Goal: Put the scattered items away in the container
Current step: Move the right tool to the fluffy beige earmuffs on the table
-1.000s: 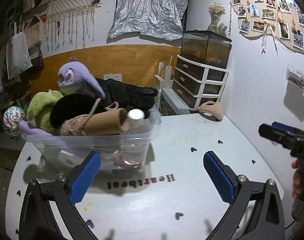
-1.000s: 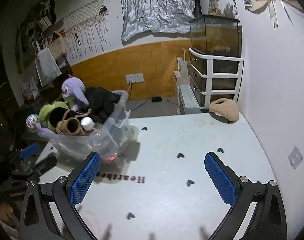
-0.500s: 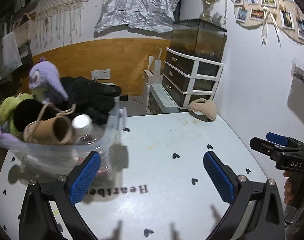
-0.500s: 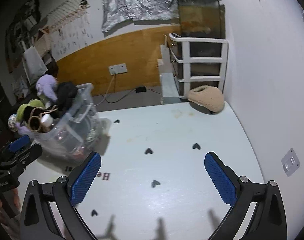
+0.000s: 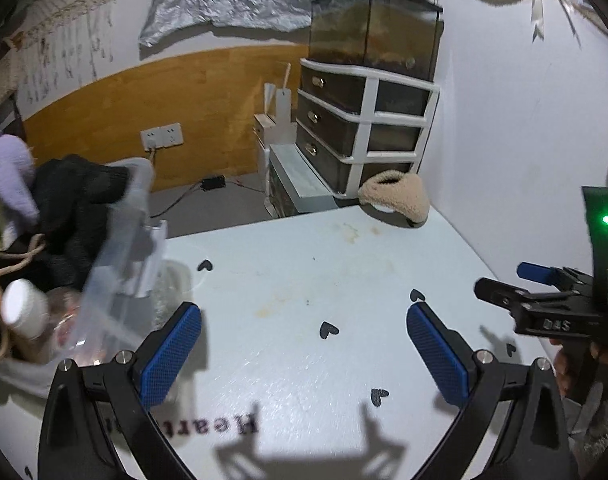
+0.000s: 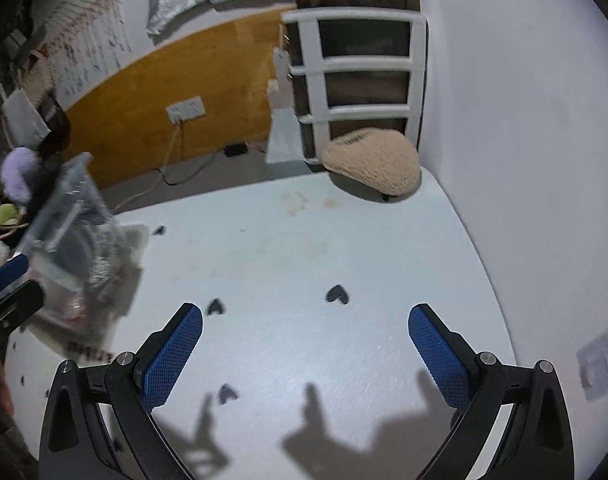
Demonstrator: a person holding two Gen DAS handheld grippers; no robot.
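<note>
A clear plastic container (image 5: 120, 240) (image 6: 64, 216) stands at the table's left, piled with a purple plush toy (image 5: 8, 172), black cloth (image 5: 76, 196), a white-capped bottle (image 5: 22, 308) and a rope bag. A fluffy beige slipper (image 5: 396, 198) (image 6: 374, 158) lies alone at the table's far right corner by the wall. My left gripper (image 5: 304, 356) hangs open and empty over the table's middle. My right gripper (image 6: 306, 354) is open and empty too, facing the slipper from some distance; it also shows at the right edge of the left wrist view (image 5: 544, 304).
The white table (image 5: 304, 280) carries black heart marks and the word "Heartbeat". Behind it stand a white drawer unit (image 5: 364, 136) with a glass tank on top, and a white wall close on the right. A person's hand (image 5: 564, 368) holds the right gripper.
Both grippers have swung right, away from the container and toward the slipper corner. The container has slid to the left edge of both views. Both stay open.
</note>
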